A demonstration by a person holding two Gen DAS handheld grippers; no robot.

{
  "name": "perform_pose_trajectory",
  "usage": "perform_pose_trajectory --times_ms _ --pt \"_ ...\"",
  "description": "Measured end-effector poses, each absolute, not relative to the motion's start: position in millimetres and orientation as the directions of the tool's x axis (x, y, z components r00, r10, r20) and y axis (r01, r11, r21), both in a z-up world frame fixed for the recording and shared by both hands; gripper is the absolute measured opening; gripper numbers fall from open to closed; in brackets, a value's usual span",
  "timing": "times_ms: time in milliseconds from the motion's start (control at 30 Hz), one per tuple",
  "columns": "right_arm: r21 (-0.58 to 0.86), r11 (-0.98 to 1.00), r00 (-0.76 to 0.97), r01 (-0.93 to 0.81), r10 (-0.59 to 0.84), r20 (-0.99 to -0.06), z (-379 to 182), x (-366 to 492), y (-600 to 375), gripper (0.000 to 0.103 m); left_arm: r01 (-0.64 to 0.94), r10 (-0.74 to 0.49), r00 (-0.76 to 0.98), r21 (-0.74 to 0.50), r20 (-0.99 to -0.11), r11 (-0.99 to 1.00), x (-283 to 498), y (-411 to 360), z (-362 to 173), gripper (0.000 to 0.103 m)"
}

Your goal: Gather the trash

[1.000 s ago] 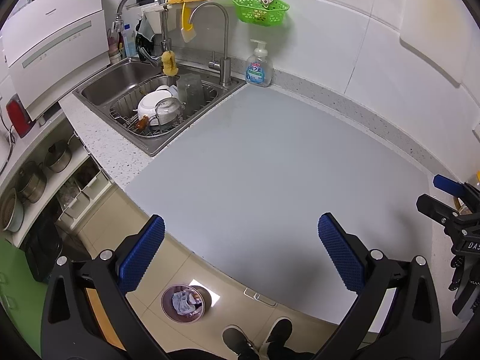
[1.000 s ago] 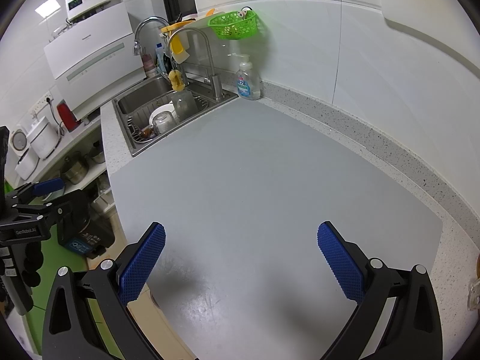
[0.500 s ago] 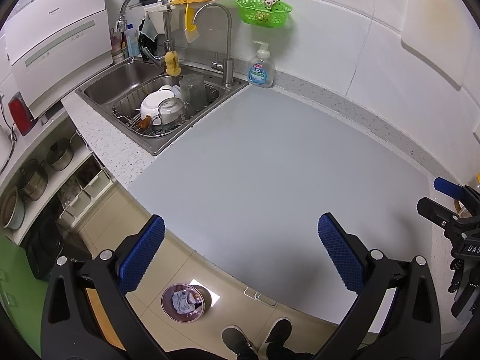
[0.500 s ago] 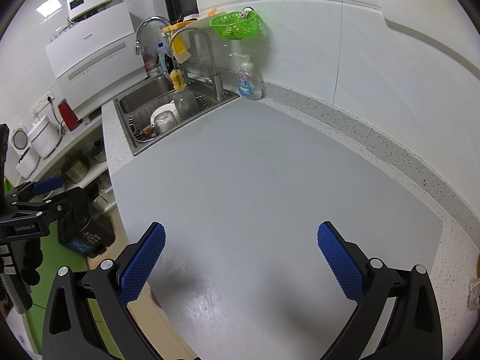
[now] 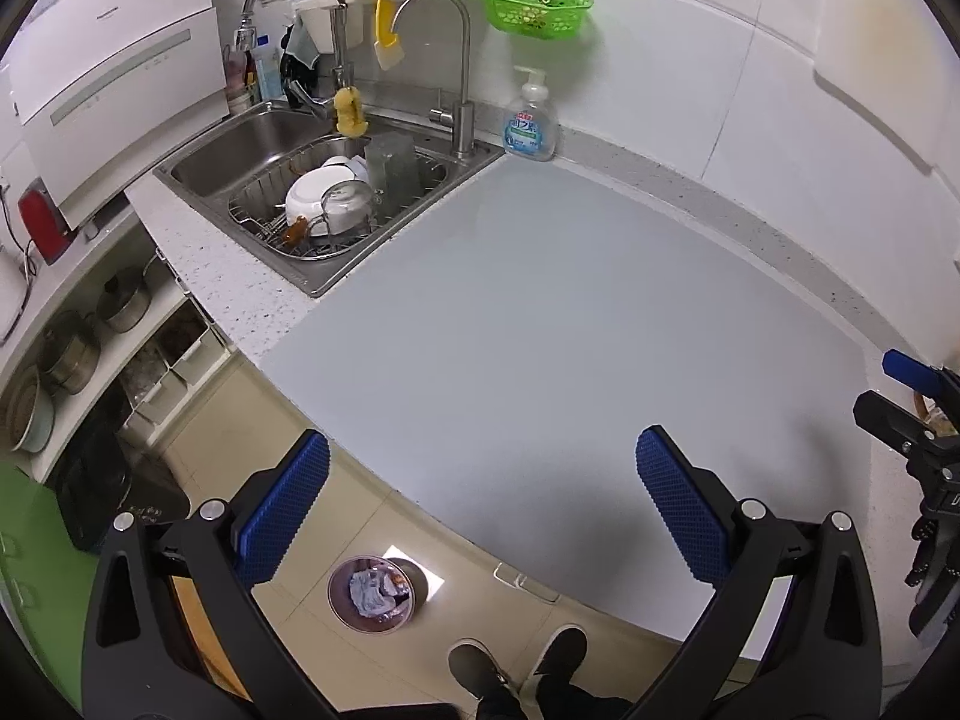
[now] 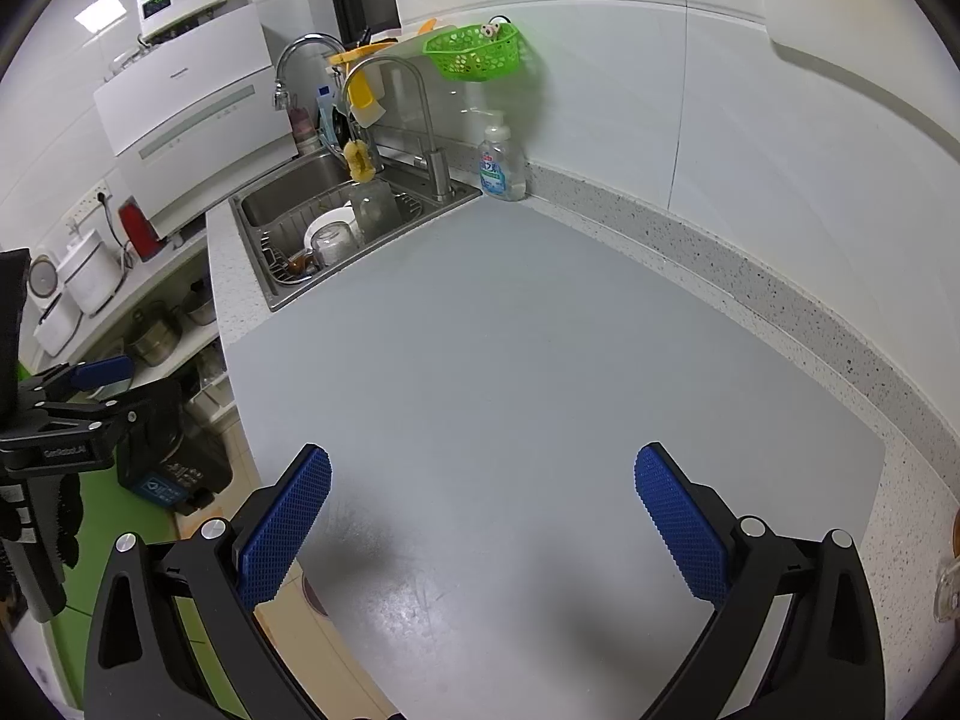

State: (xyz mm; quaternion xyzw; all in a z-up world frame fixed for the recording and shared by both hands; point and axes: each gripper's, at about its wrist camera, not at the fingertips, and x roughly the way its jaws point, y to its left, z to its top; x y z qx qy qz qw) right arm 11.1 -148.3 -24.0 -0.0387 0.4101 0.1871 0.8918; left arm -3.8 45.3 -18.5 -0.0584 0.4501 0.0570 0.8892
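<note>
My left gripper point(image 5: 480, 510) is open and empty, held above the front edge of the grey countertop mat point(image 5: 570, 312). Below it on the floor stands a small round trash bin point(image 5: 375, 594) with crumpled paper and scraps inside. My right gripper point(image 6: 483, 516) is open and empty above the same mat point(image 6: 540, 360). No loose trash shows on the mat in either view. The right gripper also shows at the right edge of the left wrist view point(image 5: 924, 438), and the left gripper at the left edge of the right wrist view point(image 6: 66, 414).
A steel sink point(image 5: 312, 180) with a dish rack, bowls and a glass sits at the back left. A soap bottle point(image 5: 531, 120) stands by the faucet, a green basket point(image 5: 534, 6) hangs on the wall. Shelves with pots point(image 5: 72, 348) are lower left. Shoes point(image 5: 516, 672) are below.
Both views have shifted slightly; the sink and soap bottle sit a little further right and lower in frame. Both grippers stay open and empty.
</note>
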Motion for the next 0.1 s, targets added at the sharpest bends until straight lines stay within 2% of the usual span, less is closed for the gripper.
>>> perform_pose_trajectory --times_ms 100 --pt "0.084 0.926 0.592 -0.369 0.304 -0.746 -23.5 10.4 -148.0 0.097 -0.156 0.046 0.587 -0.056 -0.808 0.986 -4.4 45.8 -19.7 0.100"
